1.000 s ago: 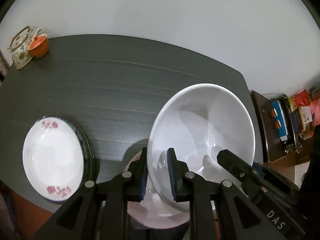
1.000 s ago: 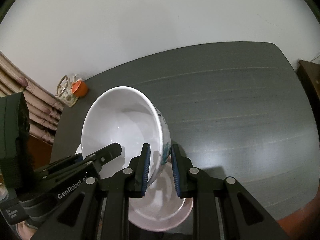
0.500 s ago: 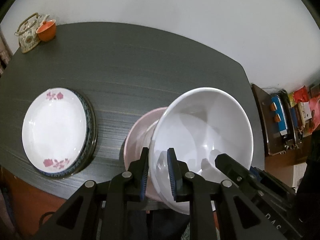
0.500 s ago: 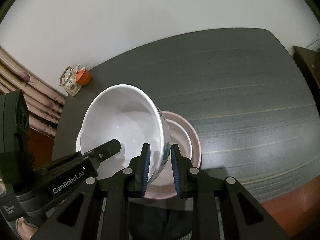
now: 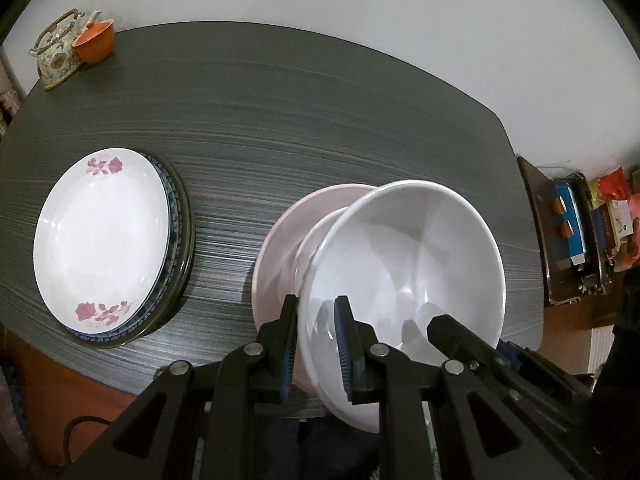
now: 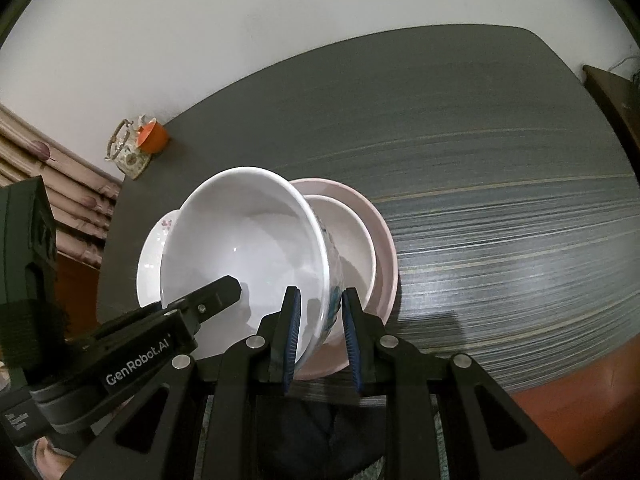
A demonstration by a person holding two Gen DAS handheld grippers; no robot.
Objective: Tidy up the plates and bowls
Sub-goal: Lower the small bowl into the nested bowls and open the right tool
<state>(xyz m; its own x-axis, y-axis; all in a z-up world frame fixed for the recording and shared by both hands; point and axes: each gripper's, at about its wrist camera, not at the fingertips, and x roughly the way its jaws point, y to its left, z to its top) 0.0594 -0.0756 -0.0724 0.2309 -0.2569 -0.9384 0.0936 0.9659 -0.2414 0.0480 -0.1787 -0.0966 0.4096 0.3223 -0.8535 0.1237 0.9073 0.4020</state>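
Note:
Both grippers hold one large white bowl by opposite sides of its rim. My left gripper is shut on its left rim, my right gripper on the right rim of the white bowl, whose outside carries a blue pattern. The bowl hangs tilted just above a stack of pink bowls on the dark table; in the right wrist view the pink bowls sit behind it. A stack of plates, topped by a white plate with pink flowers, lies to the left.
A floral teapot and an orange cup stand at the table's far left corner. The dark table stretches wide behind the bowls. A low shelf with boxes stands off the right edge. Curtains hang at the left.
Both grippers have moved the white bowl down and toward the near table edge. The pink bowls beneath it have come into fuller view, and the plate stack looks nearer.

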